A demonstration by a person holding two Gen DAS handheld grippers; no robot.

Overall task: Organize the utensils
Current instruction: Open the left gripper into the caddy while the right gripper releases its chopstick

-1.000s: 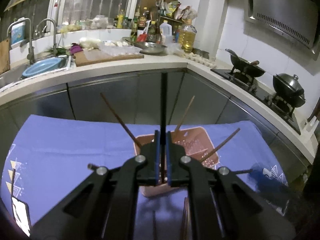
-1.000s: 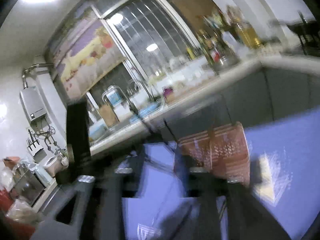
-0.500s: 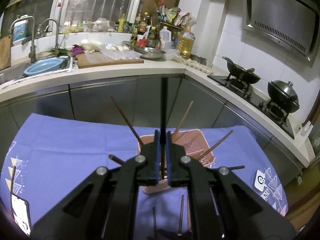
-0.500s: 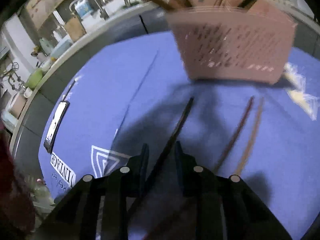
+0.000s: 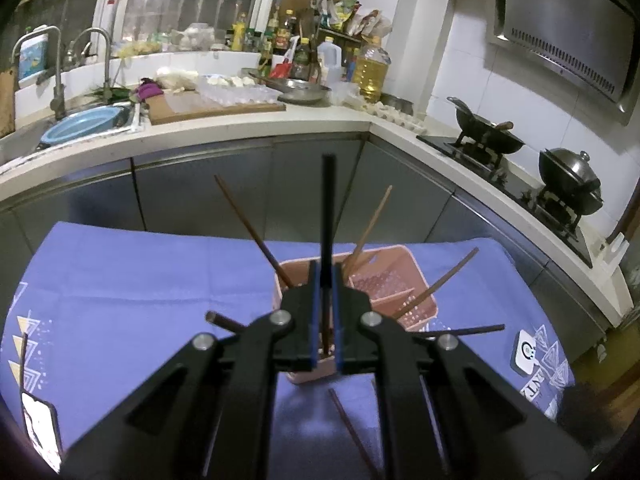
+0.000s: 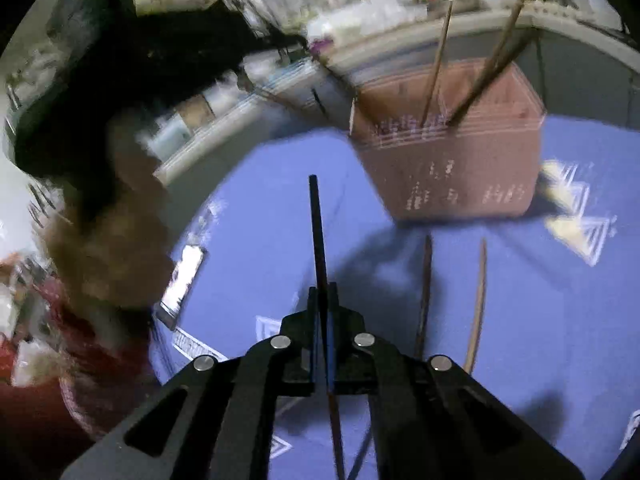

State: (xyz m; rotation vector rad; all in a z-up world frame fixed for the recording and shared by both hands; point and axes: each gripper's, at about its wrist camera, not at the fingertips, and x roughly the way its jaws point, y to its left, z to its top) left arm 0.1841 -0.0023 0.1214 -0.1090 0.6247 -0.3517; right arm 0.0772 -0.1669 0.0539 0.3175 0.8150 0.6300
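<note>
A pink perforated utensil basket (image 5: 404,280) (image 6: 452,168) stands on the blue cloth (image 5: 120,280) with several brown chopsticks (image 5: 248,224) leaning in it. My left gripper (image 5: 326,312) is shut on a dark chopstick (image 5: 328,208) held upright over the basket's near compartment. My right gripper (image 6: 325,320) is shut on another dark chopstick (image 6: 316,224), lifted above the cloth left of the basket. Two brown chopsticks (image 6: 424,292) lie on the cloth in front of the basket; one shows in the left wrist view (image 5: 348,420).
A phone (image 5: 38,432) (image 6: 184,280) lies at the cloth's left edge. A small white device (image 5: 526,350) sits at the right. Behind are the steel-fronted counter (image 5: 240,128), the sink (image 5: 80,128) and a stove with pots (image 5: 568,188). The person's arm (image 6: 104,240) is at left.
The right gripper closed on a dark chopstick from the cloth and lifted it, tilting up toward the basket. The left gripper kept its chopstick over the basket, nearly still.
</note>
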